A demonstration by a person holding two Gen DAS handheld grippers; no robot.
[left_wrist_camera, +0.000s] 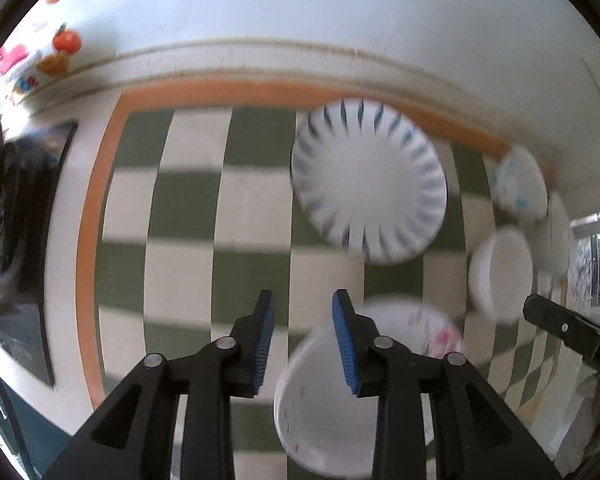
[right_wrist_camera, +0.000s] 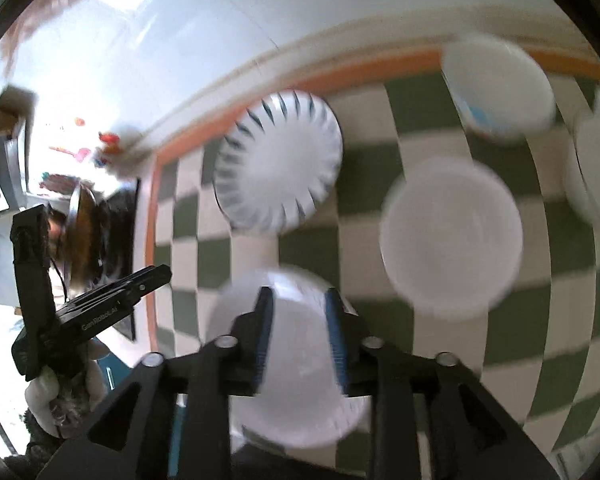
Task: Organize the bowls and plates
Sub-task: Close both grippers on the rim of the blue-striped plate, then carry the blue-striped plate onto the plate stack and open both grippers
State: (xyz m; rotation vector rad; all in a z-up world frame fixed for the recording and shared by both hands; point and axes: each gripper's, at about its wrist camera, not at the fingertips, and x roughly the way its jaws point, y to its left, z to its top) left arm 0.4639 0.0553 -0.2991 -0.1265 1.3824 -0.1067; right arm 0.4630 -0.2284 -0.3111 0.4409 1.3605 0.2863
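On a green and white checked cloth lies a white plate with blue rim strokes. My left gripper hangs open above the cloth with nothing between its pads. A white bowl sits just below its right finger, on a plate with pink marks. My right gripper is open over that same white bowl, pads clear of it. To the right stand a plain white bowl, a blue-patterned bowl and one more white bowl. Both views are blurred.
The cloth has an orange border and runs up to a white wall. Small red and orange toys lie at the far left corner. A dark panel and a metal pan stand past the cloth's left edge.
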